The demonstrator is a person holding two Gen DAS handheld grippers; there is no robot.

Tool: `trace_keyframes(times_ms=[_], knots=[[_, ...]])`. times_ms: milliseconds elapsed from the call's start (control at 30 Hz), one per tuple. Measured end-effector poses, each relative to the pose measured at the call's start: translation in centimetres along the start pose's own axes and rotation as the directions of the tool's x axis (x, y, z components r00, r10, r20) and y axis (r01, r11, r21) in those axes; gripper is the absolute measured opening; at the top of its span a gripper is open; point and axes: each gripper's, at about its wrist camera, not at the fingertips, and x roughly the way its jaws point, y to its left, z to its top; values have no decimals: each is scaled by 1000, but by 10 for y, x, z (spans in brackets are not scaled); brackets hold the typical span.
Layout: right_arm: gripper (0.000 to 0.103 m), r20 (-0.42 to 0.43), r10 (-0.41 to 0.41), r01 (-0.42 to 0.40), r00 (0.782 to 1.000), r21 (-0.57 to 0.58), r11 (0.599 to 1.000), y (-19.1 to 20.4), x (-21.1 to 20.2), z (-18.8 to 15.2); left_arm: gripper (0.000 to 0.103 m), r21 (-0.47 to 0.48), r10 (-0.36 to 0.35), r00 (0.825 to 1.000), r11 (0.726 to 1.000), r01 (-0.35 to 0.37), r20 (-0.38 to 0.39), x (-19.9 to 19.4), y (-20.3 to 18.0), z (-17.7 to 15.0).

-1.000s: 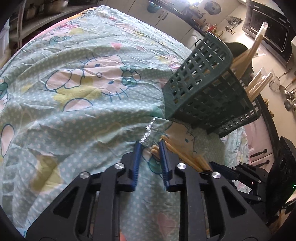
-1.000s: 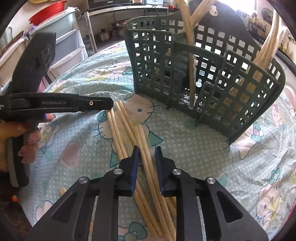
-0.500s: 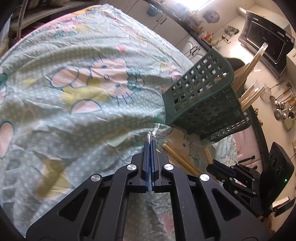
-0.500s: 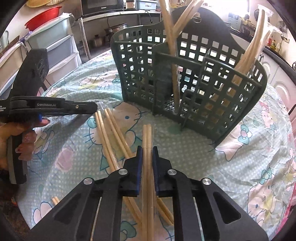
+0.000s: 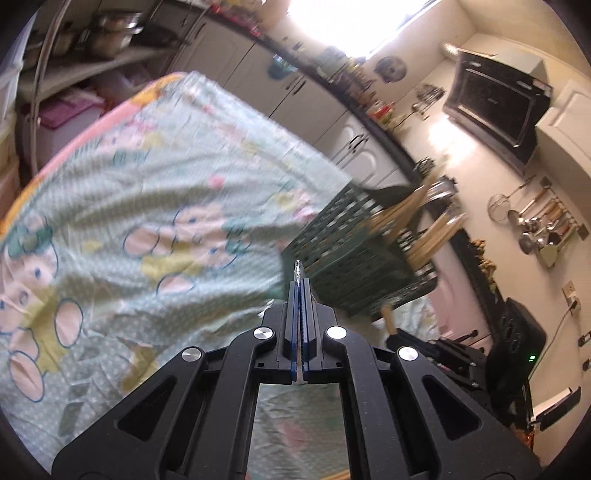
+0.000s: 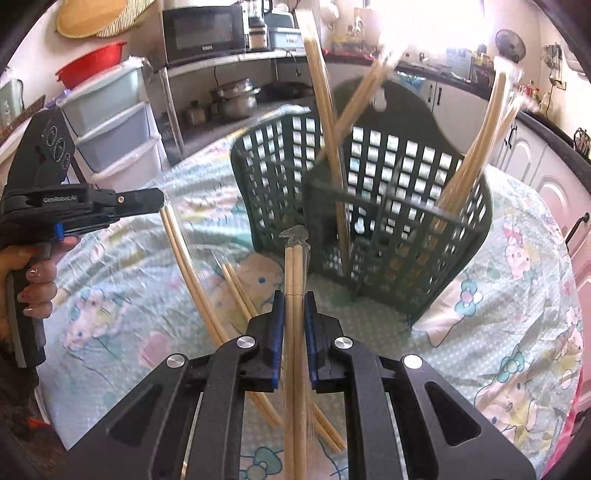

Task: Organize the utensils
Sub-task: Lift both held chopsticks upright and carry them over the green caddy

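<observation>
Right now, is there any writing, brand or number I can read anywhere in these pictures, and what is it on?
"GenRobot.AI": white lettering on the side of the left gripper, seen from the right wrist view.
Microwave: a small brand mark on its front, too blurred to read.
Nothing else is readable; no text shows on the green basket or the tablecloth.

A cartoon-cat tablecloth (image 6: 517, 280) covers the table. Beyond its far edge stand plastic drawers (image 6: 114, 129), steel pots (image 6: 232, 99), a microwave (image 6: 203, 33) and a red basin (image 6: 92, 62).
</observation>
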Motion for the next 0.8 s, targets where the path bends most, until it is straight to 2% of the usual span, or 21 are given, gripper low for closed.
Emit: trace_keyframes(times_ms=[167,467,600,800], knots=[[11,49,10,-10,999,-1,1000,3,-17,8,0,63,-56,997,997,53,47,-20,-33,11],[11,142,15,-17,990,19,1000,9,-43,26,0,178,-131,990,977,119,53,-32,-85,23],[11,216,-6,-4,976,44,999,3,-58,31,0,216,-152,987,967,136,59,-36,-102,28],[11,342,-65,24,938,121,992,-17,-80,42,0,265,-171,983,953,146,72,-41,-125,41]])
